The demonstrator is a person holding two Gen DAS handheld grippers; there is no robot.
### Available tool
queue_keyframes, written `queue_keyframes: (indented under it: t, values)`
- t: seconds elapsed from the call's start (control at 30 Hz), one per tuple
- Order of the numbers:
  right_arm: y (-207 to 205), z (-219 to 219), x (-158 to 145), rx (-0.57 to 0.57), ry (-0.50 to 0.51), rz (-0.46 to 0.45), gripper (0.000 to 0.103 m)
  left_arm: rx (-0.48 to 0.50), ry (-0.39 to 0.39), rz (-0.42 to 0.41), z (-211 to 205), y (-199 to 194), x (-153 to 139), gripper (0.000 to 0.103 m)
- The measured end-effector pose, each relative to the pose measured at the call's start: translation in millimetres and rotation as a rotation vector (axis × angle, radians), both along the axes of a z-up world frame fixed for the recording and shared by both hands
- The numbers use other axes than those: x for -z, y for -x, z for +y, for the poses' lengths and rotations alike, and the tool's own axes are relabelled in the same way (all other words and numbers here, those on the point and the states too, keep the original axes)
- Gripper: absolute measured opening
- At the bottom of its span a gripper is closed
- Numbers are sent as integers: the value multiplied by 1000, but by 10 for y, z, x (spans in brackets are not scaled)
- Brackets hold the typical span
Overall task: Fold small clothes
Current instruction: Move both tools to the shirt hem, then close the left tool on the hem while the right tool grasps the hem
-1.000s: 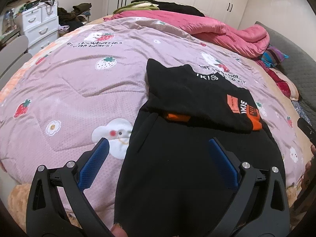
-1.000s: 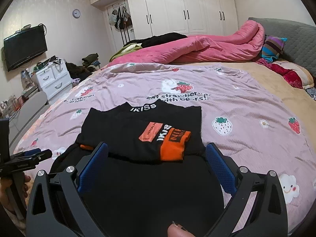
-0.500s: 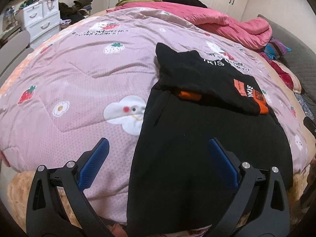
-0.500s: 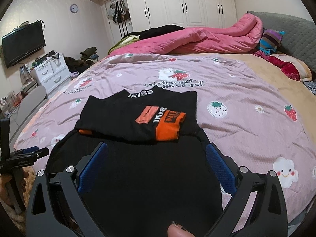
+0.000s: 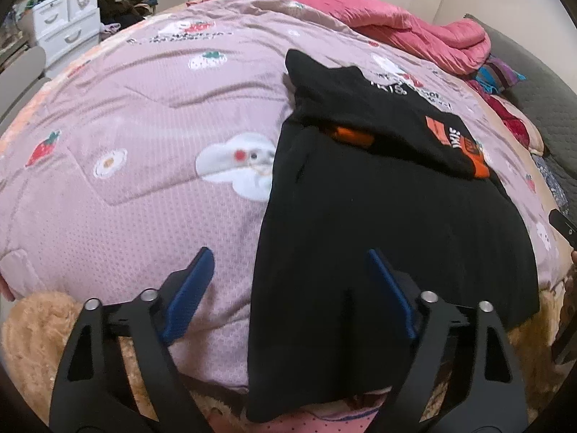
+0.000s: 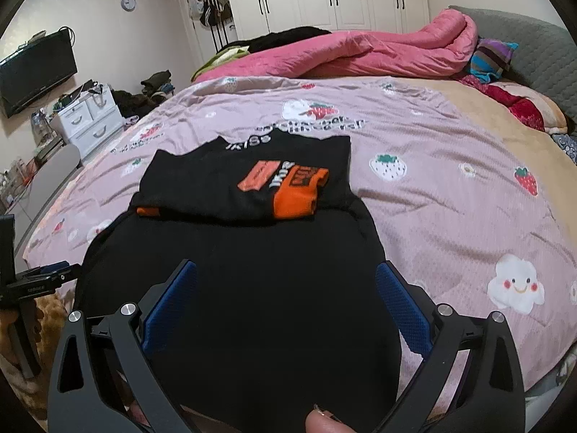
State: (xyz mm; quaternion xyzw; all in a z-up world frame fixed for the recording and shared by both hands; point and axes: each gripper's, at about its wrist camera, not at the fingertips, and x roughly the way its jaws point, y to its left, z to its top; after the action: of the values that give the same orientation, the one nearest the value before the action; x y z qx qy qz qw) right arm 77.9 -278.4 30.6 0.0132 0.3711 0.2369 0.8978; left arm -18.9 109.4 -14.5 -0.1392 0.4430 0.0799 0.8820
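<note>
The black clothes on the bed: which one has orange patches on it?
The smaller folded black garment, lying on the far end of the plain black garment nearer the claws.

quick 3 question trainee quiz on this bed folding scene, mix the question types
1. True or false: the black garment has its far part folded back over itself, orange patch showing.
2. What print sits on the quilt just left of the garment's edge? A strawberry, B white cloud, C clock.
3. Fill in: the left gripper straddles the garment's ___ edge.

Key: 1 true. 2 B, the white cloud. 3 left. Its jaws are closing, pads not yet on cloth; the right gripper is open above the garment.
</note>
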Motion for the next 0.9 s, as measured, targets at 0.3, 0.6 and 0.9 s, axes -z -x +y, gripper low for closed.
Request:
queue_keyframes:
  t: [0.3, 0.6, 0.9]
  values:
    - [79, -97, 137, 13, 21, 35, 99, 27, 49, 26, 49, 98, 101, 60]
    - [158, -261, 184, 42, 20, 48, 99, 70, 144, 76, 73, 240, 258, 39]
    - [287, -405, 295, 10, 40, 119, 99, 102, 147, 107, -61, 346, 338, 39]
